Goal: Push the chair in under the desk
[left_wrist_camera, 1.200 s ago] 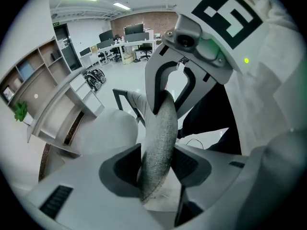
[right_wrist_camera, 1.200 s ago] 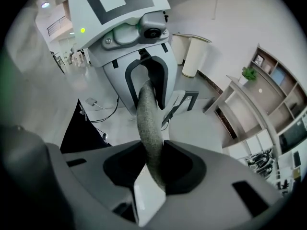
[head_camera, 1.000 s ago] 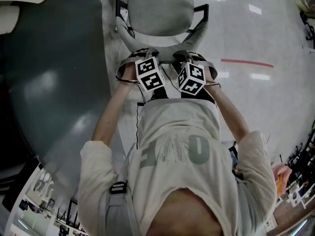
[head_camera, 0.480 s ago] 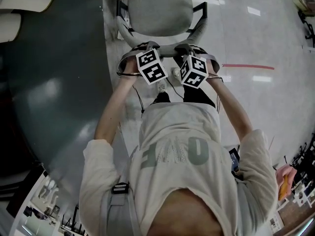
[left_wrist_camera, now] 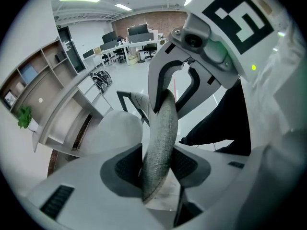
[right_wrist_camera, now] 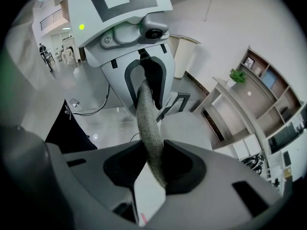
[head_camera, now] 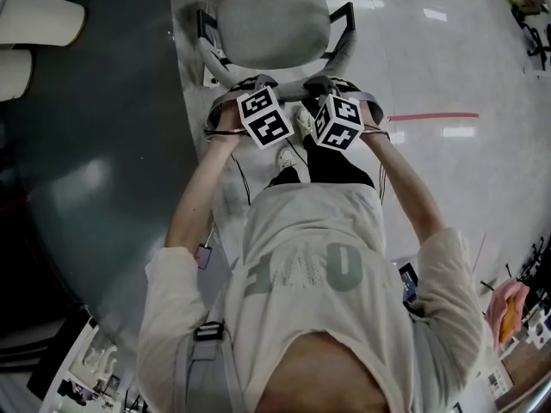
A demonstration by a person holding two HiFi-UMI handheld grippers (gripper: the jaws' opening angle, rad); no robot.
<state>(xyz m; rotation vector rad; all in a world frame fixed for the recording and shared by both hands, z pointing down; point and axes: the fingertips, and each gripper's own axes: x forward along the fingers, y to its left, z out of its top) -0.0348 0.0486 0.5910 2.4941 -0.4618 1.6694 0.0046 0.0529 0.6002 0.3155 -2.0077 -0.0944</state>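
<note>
Clamping left gripper (left_wrist_camera: 156,169) and right gripper (right_wrist_camera: 153,169), jaws part-closed, on the backrest (left_wrist_camera: 162,128) top edge. Positioned beside the desk (head_camera: 86,144), chair (head_camera: 271,20) seat apparently outside its edge; push-in not yet completed.

1. The chair's backrest (left_wrist_camera: 160,138) is covered in grey woven cloth, rough and matt, with a stitched edge.
2. The chair seat (head_camera: 274,24) has the same grey cloth; its armrests (head_camera: 349,13) look like black matt plastic.
3. The left gripper (left_wrist_camera: 158,166) and right gripper (right_wrist_camera: 154,164) have smooth light grey plastic shells; their pads (left_wrist_camera: 128,166) are black and finely dotted.
4. The floor (head_camera: 430,67) is pale and glossy, mirroring lamps.
5. The desk (head_camera: 95,144) is dark, with a dull sheen.
</note>
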